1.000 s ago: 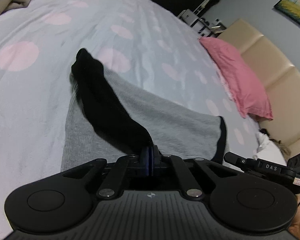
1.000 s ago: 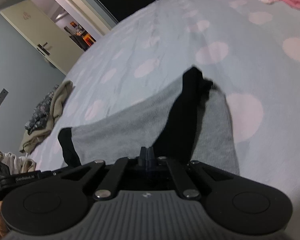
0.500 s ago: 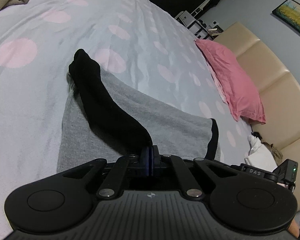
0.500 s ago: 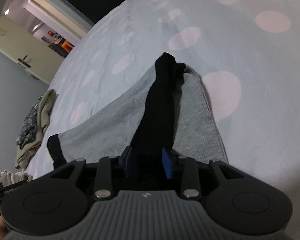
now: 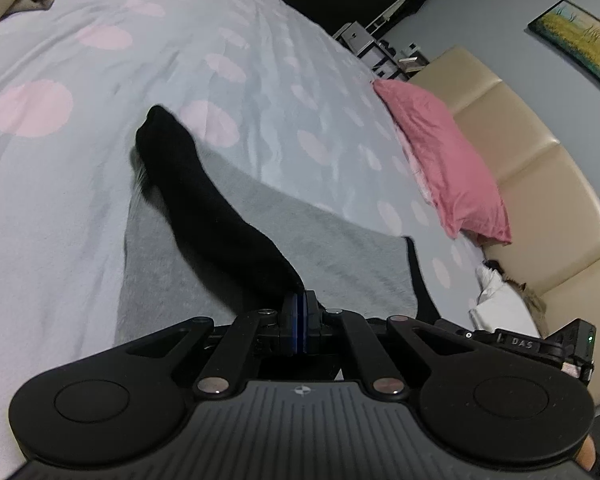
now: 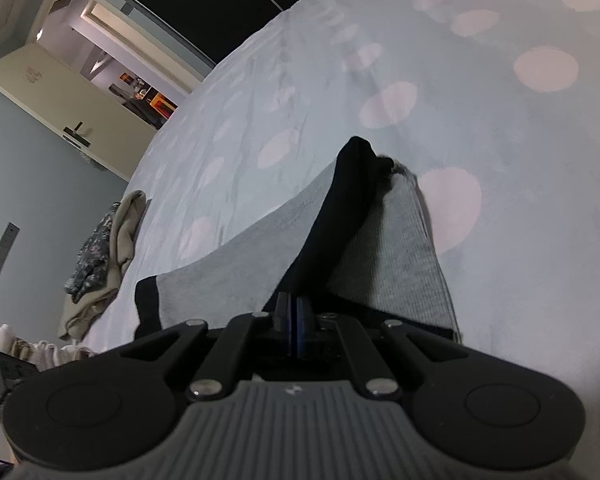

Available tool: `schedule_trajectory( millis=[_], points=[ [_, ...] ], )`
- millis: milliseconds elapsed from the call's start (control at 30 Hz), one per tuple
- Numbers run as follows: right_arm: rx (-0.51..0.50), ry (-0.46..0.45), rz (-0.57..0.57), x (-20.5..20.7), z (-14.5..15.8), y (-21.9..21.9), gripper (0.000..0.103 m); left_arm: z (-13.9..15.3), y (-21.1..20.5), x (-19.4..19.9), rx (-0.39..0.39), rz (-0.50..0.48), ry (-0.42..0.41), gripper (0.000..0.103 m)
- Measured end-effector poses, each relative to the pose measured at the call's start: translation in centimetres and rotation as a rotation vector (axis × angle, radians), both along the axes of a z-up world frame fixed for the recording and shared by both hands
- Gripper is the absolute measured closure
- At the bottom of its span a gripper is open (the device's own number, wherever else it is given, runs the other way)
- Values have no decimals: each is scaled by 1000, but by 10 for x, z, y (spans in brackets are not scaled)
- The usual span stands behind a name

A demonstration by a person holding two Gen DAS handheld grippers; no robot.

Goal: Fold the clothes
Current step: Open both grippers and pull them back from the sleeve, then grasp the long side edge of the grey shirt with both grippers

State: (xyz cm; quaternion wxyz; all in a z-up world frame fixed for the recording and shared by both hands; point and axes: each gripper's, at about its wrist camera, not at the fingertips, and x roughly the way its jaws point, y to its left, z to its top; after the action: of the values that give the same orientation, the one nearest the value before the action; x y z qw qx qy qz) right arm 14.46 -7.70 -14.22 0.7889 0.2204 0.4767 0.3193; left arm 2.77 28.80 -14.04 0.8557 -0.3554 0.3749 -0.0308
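spotted bedspread [image 5: 80, 184], grey garment [image 5: 340, 264], black sleeve [image 5: 204, 208] pinched by both grippers

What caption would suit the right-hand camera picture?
Right tool pinching a black sleeve of a grey garment on a spotted bedspread.

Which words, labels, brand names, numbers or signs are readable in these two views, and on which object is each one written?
"DAS": white letters on the black device at the right edge of the left wrist view.
A small round emblem on the left gripper's grey body: a symbol, no letters.
A faint mark on the open door in the right wrist view: too blurred to read.
No other readable text.
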Motion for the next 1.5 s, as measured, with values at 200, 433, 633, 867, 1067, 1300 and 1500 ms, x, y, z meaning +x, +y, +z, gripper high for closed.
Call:
schedule_trajectory(
  millis=[200, 433, 633, 867, 1067, 1300, 1500],
  points=[
    [-51, 41, 24, -5, -22, 8, 99, -18, -6, 2, 19, -30, 76, 102],
    [-153, -117, 79, 1, 6, 9, 83, 2, -8, 7, 241, -35, 150, 93],
    [-243, -341, 209, 17, 26, 46, 70, 40, -18, 5, 407, 11, -66, 92],
    [-350, -425, 363, 22, 3, 87, 71, 6, -43, 41, 557, -144, -61, 84],
    [-386, -445, 397, 8, 0, 53, 70, -2, -38, 10, 633, -188, -55, 82],
    [-384, -705, 469, -52, 44, -15, 59, 28, -15, -59, 660, -251, -196, 75],
    [-478, -821, 538, -116, 54, -52, 59, 42, -25, -110, 692, -313, -210, 73]
  ],
)
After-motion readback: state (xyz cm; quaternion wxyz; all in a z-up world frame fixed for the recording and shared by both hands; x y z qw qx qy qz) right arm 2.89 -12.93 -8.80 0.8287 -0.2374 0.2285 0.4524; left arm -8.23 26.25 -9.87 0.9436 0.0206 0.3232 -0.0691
